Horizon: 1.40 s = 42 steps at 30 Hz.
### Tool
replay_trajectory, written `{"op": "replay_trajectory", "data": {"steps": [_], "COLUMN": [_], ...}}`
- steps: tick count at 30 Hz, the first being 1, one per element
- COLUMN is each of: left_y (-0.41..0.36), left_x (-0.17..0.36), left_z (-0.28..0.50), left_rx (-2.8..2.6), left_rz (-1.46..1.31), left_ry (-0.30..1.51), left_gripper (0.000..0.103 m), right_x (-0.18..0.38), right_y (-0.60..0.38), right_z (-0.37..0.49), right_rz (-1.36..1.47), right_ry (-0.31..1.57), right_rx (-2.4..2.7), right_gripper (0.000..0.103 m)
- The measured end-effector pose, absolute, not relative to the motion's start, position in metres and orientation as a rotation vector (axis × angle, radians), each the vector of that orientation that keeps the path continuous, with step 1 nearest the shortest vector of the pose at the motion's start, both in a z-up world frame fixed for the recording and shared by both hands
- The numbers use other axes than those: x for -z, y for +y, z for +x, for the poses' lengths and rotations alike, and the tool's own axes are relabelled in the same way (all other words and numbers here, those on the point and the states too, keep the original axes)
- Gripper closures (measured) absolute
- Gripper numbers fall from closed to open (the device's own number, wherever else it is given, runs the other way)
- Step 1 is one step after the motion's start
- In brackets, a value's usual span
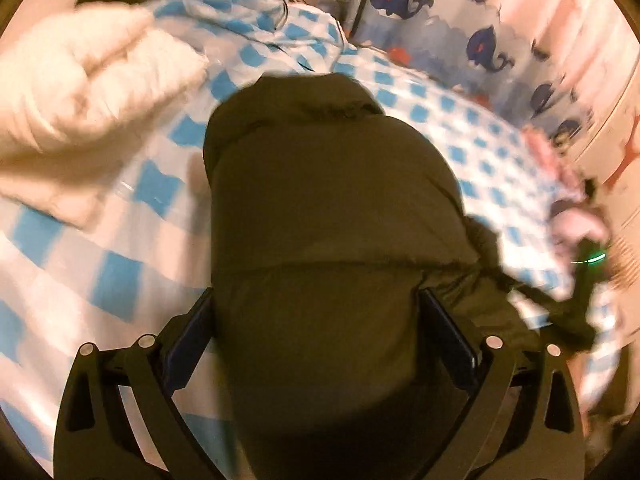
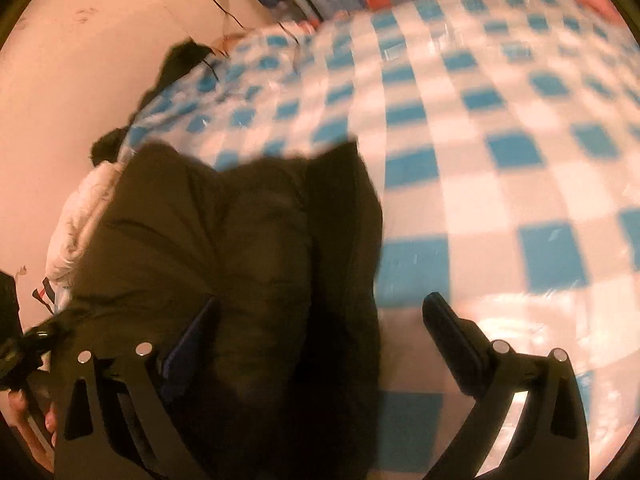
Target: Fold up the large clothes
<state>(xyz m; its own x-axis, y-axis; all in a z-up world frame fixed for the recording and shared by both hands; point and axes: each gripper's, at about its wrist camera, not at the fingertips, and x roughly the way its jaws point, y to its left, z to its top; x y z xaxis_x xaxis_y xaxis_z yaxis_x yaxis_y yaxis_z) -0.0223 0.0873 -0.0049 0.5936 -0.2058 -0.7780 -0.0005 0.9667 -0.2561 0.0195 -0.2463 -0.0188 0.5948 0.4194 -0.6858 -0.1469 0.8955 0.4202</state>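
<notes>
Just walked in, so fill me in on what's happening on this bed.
A person is folding a dark olive puffer jacket on a blue-and-white checked sheet. The left hand-held gripper has a thick part of the jacket between its wide-set fingers. The right hand-held gripper is open, with the jacket's edge lying between its fingers. A white puffy garment lies beside the jacket. Both views are motion-blurred.

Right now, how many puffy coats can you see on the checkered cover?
2. The dark olive coat lies in the middle, between the left jaws. The white coat is bunched at the cover's far left edge. More could hide underneath.
</notes>
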Motion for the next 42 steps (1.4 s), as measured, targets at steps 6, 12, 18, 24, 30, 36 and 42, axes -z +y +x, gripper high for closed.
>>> {"op": "replay_trajectory", "data": {"steps": [6,12,18,24,30,36,42], "left_y": [0.091,0.143,0.099,0.072,0.07,0.071,0.081], "left_x": [0.005,-0.04,-0.017,0.001,0.002,0.002,-0.006], "left_z": [-0.035,-0.05,-0.018,-0.013,-0.011,-0.014,-0.022], "left_rx": [0.166,0.134,0.211,0.203,0.257,0.236,0.246], "left_rz": [-0.198,-0.411,-0.294,-0.188,-0.218,-0.225,-0.303], "left_ry": [0.947,0.702,0.799,0.835,0.841,0.856,0.839], "left_gripper": [0.009,0.009,0.009,0.008,0.009,0.008,0.008], "right_x": [-0.035,0.043,0.007,-0.029,0.081,0.012,0.041], "right_y": [-0.192,-0.178,-0.19,-0.183,-0.221,-0.24,-0.196], "right_z": [0.012,0.014,-0.005,0.038,0.099,0.024,-0.018], "right_rz": [0.189,0.063,0.119,0.157,0.355,0.298,0.021], "right_ry": [0.712,0.982,0.868,0.765,1.059,0.803,0.955], "right_rx": [-0.494,-0.408,-0.435,-0.394,-0.3,-0.416,-0.466], "right_gripper": [0.006,0.006,0.006,0.006,0.006,0.006,0.006]}}
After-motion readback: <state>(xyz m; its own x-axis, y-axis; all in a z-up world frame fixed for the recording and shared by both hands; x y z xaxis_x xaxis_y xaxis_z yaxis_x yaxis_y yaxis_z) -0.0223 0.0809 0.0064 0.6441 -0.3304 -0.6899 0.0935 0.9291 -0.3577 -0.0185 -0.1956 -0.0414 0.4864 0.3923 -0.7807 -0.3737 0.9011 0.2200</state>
